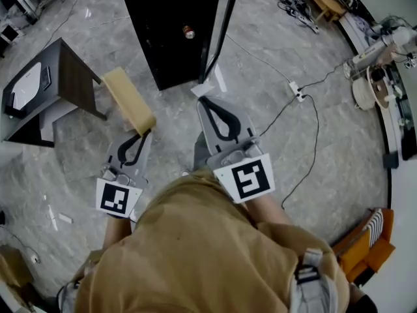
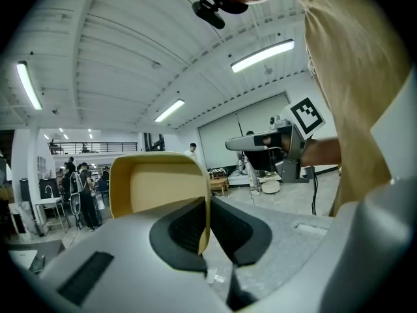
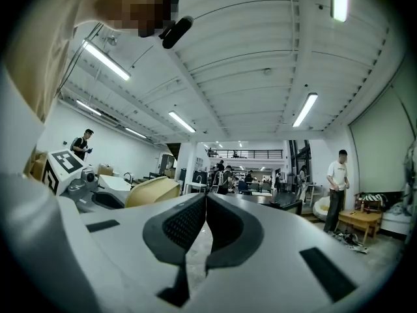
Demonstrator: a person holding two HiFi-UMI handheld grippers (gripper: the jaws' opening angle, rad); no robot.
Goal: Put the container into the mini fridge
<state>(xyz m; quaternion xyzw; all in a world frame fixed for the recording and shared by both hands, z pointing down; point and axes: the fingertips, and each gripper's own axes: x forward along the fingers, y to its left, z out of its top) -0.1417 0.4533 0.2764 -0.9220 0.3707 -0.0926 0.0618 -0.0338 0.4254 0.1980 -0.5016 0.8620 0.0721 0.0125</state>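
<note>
The container (image 1: pixel 130 100) is a tan, open-topped tub. My left gripper (image 1: pixel 146 134) is shut on its rim and holds it out over the floor. In the left gripper view the container's wall (image 2: pixel 159 184) stands pinched between the pads, at my left gripper (image 2: pixel 207 207). The black mini fridge (image 1: pixel 163 38) stands ahead on the floor, its door (image 1: pixel 221 25) swung open and a red can (image 1: pixel 189 31) inside. My right gripper (image 1: pixel 203 100) is level, shut and empty, just short of the fridge's front. The right gripper view shows its jaws (image 3: pixel 205 197) closed, with the container (image 3: pixel 153 191) to their left.
A dark side table (image 1: pixel 65 77) stands to the left of the fridge. A power strip (image 1: pixel 296 91) and its black cable lie on the marble floor to the right. An orange object (image 1: pixel 368 240) sits at the lower right. People stand far off in the hall.
</note>
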